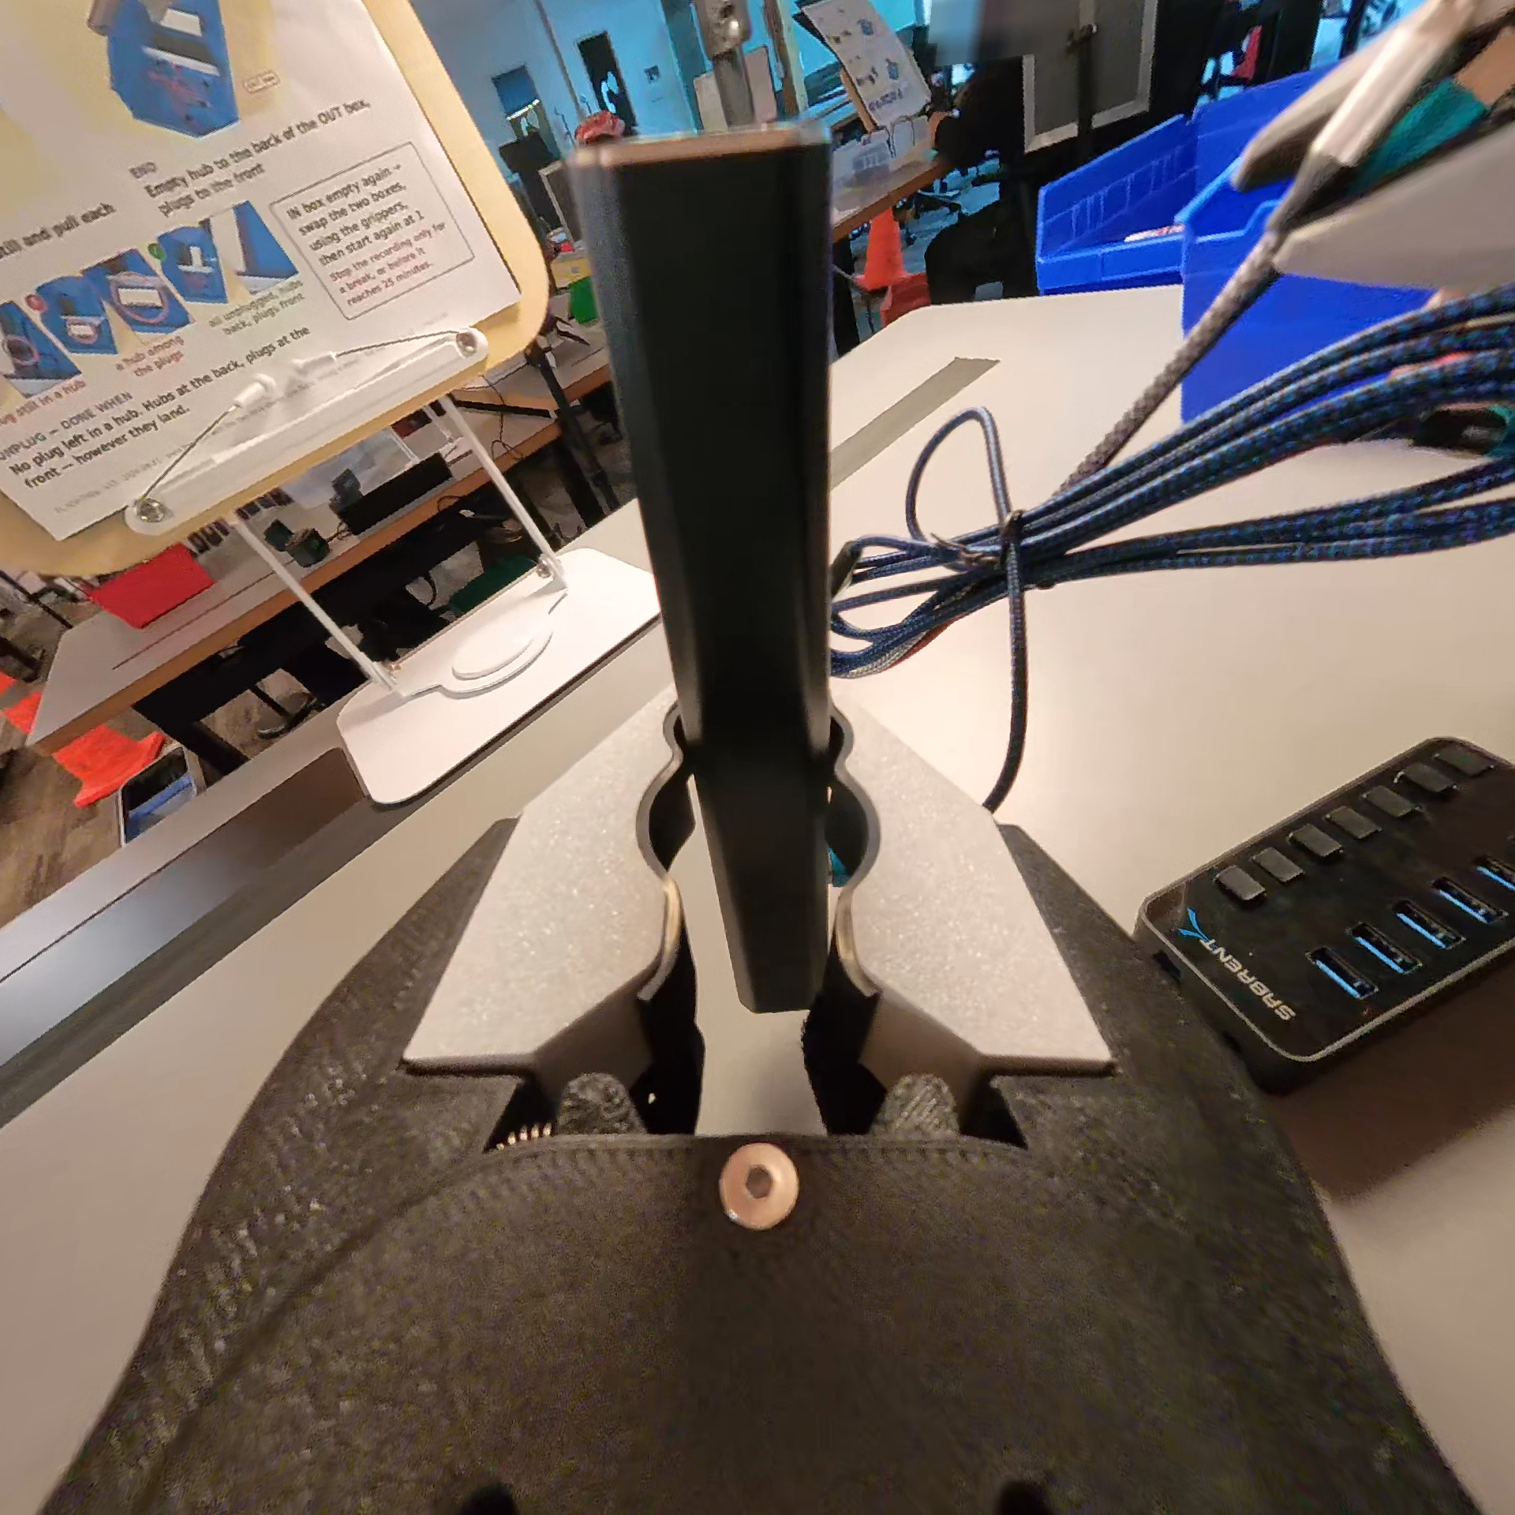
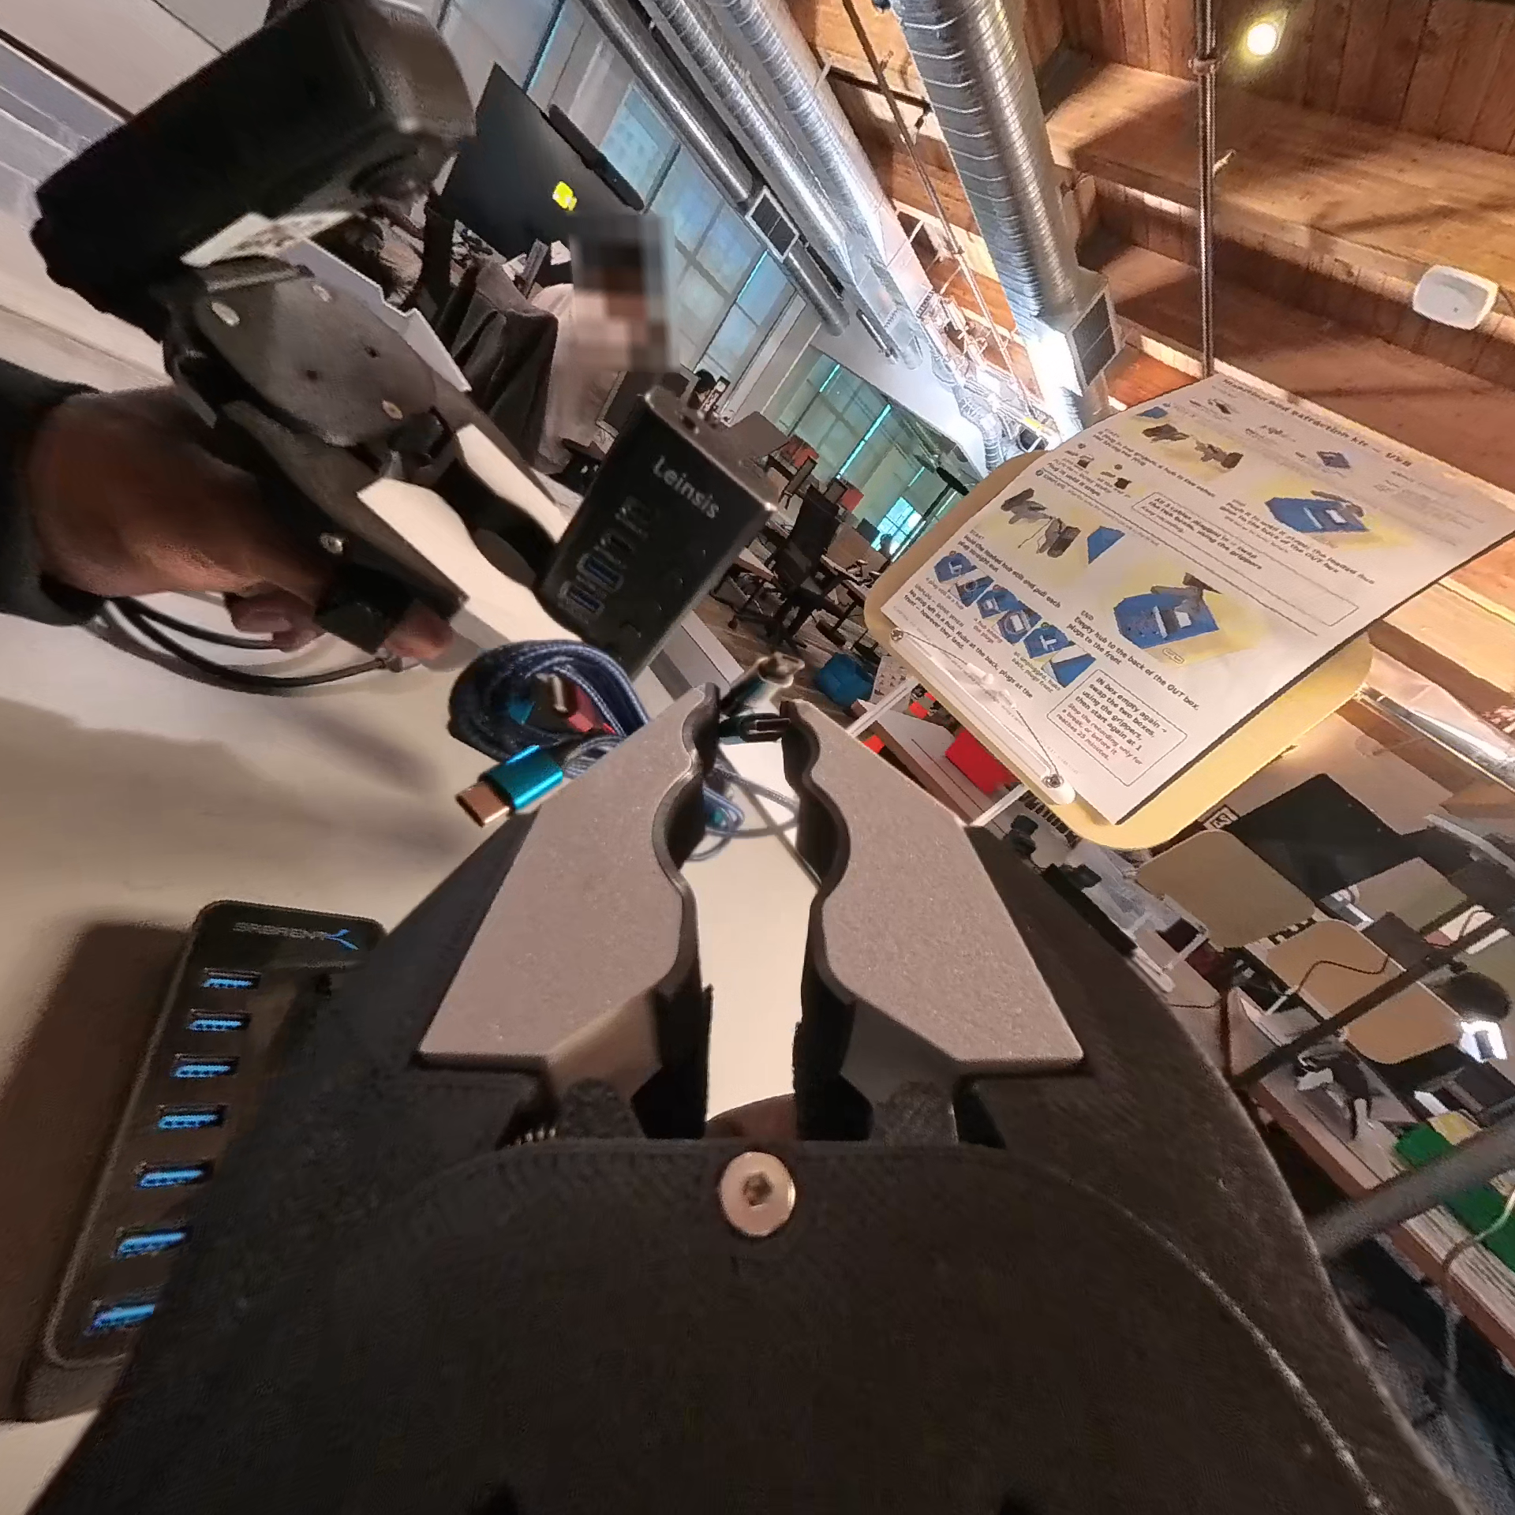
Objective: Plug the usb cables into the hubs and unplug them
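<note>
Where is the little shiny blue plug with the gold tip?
In the right wrist view, the metallic blue plug hangs just left of the right gripper, below the small dark hub clamped in the left gripper.

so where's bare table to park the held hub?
Bare patches: between the document stand base and the cable bundle; and the near table, left of the left gripper clamping the hub. Crowded: right side, with the cables, the flat hub and blue bins.
</note>
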The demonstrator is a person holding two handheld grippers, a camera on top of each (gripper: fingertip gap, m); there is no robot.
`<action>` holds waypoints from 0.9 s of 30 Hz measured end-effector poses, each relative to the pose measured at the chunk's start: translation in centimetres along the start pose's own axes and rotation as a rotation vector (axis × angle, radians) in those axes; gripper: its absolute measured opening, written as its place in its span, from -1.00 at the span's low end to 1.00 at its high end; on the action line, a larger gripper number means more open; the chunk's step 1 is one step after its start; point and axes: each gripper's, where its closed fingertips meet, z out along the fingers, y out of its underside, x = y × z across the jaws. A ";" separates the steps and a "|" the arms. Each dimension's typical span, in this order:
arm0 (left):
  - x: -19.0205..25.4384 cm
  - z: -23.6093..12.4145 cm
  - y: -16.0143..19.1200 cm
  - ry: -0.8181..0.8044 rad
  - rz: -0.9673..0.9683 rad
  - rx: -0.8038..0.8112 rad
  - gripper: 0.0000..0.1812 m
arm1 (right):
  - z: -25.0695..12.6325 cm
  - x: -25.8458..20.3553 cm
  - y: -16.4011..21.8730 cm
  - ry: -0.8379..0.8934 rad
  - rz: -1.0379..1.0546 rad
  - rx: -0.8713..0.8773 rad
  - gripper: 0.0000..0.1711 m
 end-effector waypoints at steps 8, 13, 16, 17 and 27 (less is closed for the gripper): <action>1.9 0.5 0.3 0.033 0.077 -0.024 -0.67 | 0.2 0.9 -0.9 0.068 0.102 0.023 -0.94; 1.6 0.5 0.3 0.044 0.022 -0.014 -0.68 | 0.5 0.5 0.1 0.053 0.072 -0.034 -0.93; 0.6 0.0 -0.2 0.033 -0.055 0.022 -0.68 | 0.6 0.7 1.2 0.044 0.086 -0.095 -0.92; 0.2 -0.1 -0.4 0.027 -0.084 0.035 -0.67 | 0.7 0.8 1.9 0.037 0.088 -0.131 -0.92; -3.2 -1.8 -2.0 0.072 -0.401 0.194 -0.68 | 1.1 -2.7 5.7 -0.114 -0.087 -0.260 -0.80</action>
